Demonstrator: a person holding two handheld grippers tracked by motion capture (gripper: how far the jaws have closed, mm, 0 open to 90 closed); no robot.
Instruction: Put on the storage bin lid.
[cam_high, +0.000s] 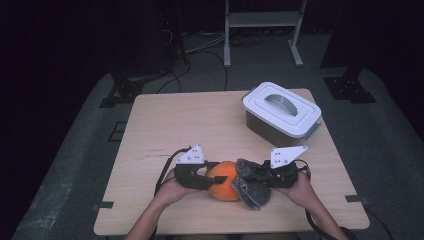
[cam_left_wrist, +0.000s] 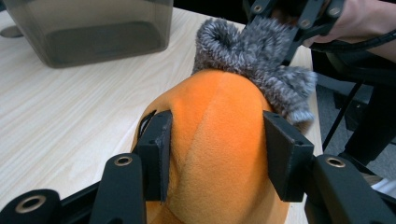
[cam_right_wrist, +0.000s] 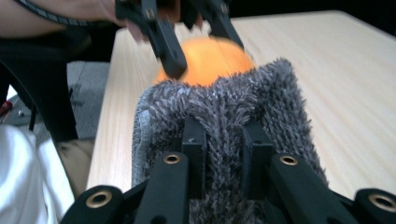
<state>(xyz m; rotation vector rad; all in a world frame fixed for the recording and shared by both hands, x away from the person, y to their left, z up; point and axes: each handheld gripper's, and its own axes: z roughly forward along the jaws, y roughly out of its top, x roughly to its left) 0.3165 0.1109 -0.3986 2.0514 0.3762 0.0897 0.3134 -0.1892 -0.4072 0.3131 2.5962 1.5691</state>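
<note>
Your left gripper (cam_high: 196, 172) has its jaws clamped on the sides of the orange plush toy (cam_high: 223, 180), which sits near the front edge of the bench (cam_high: 165, 120); that grip seems meant to steady it against rubbing. To its right, the grey fuzzy cloth (cam_high: 251, 187) presses against the toy, pinched in a fold between the nearly closed jaws of your right gripper (cam_high: 260, 176), probably so it wipes the plush. Farther right and back stands a lidded white-topped box (cam_high: 281, 112). No label or writing is readable.
</note>
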